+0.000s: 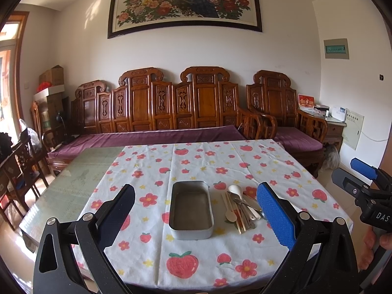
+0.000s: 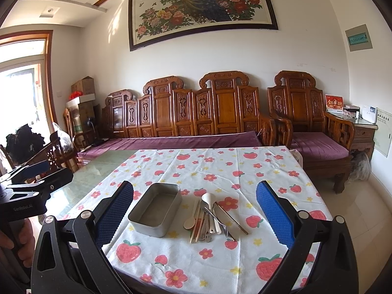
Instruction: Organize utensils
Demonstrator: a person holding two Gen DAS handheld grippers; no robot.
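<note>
An empty rectangular metal tin (image 1: 191, 210) (image 2: 155, 212) sits on the flowered tablecloth (image 1: 196, 161) (image 2: 208, 166). Just right of it lies a pile of utensils (image 1: 241, 210) (image 2: 212, 216): a white spoon, a small wooden spoon, chopsticks and several metal pieces. My left gripper (image 1: 196, 210) is open and empty, held above the near table edge, its fingers framing the tin. My right gripper (image 2: 196, 215) is open and empty, its fingers framing the tin and the pile. The right gripper also shows at the right edge of the left wrist view (image 1: 362, 183).
The cloth covers the right part of a glass-topped table (image 1: 73, 183) (image 2: 98, 169). A carved wooden sofa (image 1: 171, 112) with purple cushions stands behind the table. Wooden chairs (image 1: 17, 171) stand at the left. The tiled floor (image 2: 362, 205) lies to the right.
</note>
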